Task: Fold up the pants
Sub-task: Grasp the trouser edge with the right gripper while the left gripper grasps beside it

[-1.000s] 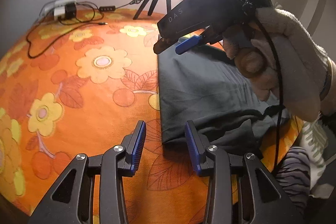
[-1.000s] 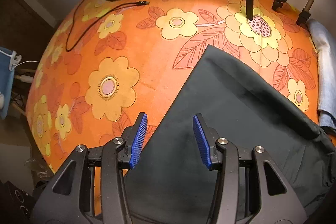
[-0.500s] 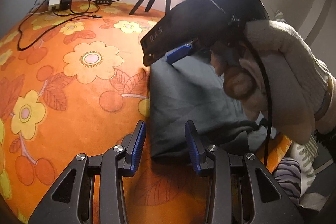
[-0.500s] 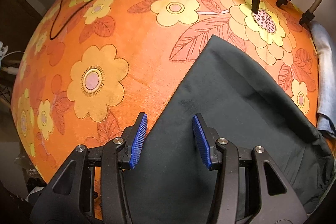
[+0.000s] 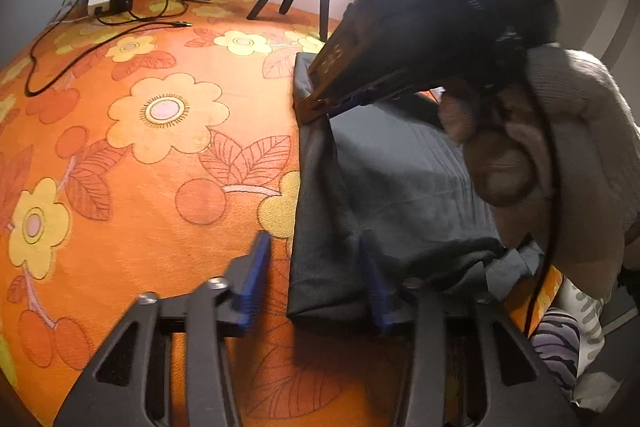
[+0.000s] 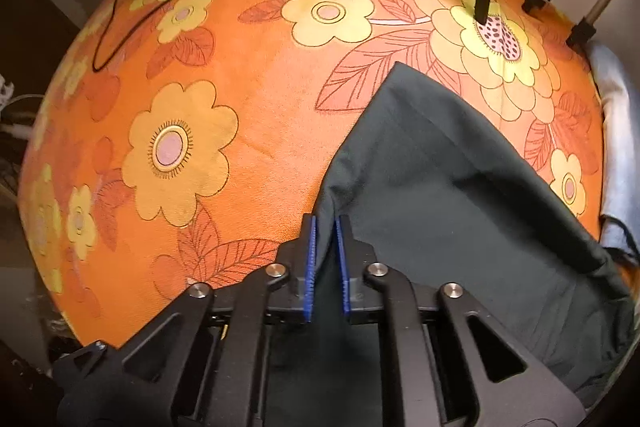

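dark grey pants (image 6: 460, 195), matte woven cloth, lie folded into a flat slab with straight edges on the desk (image 6: 256, 107), whose orange covering is soft with a yellow flower print. right tool (image 6: 325, 259): ribbed blue pads nearly together, pinching the cloth's left edge, which puckers into a ridge. left tool (image 5: 316, 283): spread wide, straddling the near corner of the pants (image 5: 360, 219); right pad on the cloth, contact blurred.
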`<state>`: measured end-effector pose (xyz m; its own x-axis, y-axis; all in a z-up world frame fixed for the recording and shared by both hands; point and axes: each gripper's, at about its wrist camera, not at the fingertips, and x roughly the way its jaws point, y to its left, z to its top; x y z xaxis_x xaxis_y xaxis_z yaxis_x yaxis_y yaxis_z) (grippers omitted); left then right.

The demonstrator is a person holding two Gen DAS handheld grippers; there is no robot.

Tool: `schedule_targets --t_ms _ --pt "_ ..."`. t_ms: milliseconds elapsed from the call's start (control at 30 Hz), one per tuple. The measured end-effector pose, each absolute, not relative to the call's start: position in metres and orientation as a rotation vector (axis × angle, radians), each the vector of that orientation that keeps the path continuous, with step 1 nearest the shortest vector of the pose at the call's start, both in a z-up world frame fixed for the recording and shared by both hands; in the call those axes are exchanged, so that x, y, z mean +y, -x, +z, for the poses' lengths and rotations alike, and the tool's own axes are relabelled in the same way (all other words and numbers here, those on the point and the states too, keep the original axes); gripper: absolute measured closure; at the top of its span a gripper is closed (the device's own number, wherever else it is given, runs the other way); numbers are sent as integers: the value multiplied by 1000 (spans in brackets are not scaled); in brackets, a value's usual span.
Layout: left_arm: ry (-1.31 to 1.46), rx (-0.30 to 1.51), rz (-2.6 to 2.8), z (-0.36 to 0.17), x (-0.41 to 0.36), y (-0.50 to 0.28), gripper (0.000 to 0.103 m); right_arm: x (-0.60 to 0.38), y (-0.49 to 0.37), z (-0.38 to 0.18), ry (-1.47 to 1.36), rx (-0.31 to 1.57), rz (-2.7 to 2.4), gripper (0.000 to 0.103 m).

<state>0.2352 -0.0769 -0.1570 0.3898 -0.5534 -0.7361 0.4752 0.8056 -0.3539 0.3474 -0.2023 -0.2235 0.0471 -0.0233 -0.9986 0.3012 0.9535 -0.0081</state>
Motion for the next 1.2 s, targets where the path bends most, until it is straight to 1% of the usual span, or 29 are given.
schedule_targets --t_ms 233,267,300,333,400,467,567,633,667,700,733,867,1133,1167,1200 --pt "126 968 -653 -160 -85 -240 55 -222 -337 -199 -323 1432 -216 99" --pt "144 968 -656 -161 -86 -240 57 -225 -337 -197 -329 1426 -215 99" --pt "164 964 -661 -161 -85 -241 69 -230 -334 -192 -344 1415 -213 99" --pt "176 959 -663 -160 -86 -241 75 -233 -332 -191 -354 1410 -212 99" --pt "181 938 -670 -157 -87 -238 92 -238 -330 -187 -368 1402 -214 99" --pt "159 899 -688 -151 -91 -232 96 -241 -329 -187 -380 1396 -215 99" --pt "112 848 -711 -140 -99 -221 97 -251 -329 -185 -414 1386 -207 99" --pt "78 824 -723 -135 -107 -216 97 -256 -329 -183 -421 1390 -220 84" --pt "62 815 -727 -134 -110 -213 97 -258 -330 -182 -419 1384 -228 67" --pt "48 806 -733 -133 -114 -210 97 -258 -332 -181 -413 1377 -234 56" --pt "42 803 -737 -132 -116 -208 97 -258 -333 -180 -408 1373 -233 56" --pt "30 794 -750 -131 -121 -205 97 -252 -347 -181 -380 1395 -207 56" --pt "-18 775 -784 -125 -131 -192 97 -245 -366 -212 -260 1498 -261 55" --pt "-19 776 -790 -124 -131 -189 97 -246 -365 -213 -249 1499 -272 59" --pt "-19 776 -793 -122 -132 -188 97 -247 -363 -213 -255 1497 -273 75"
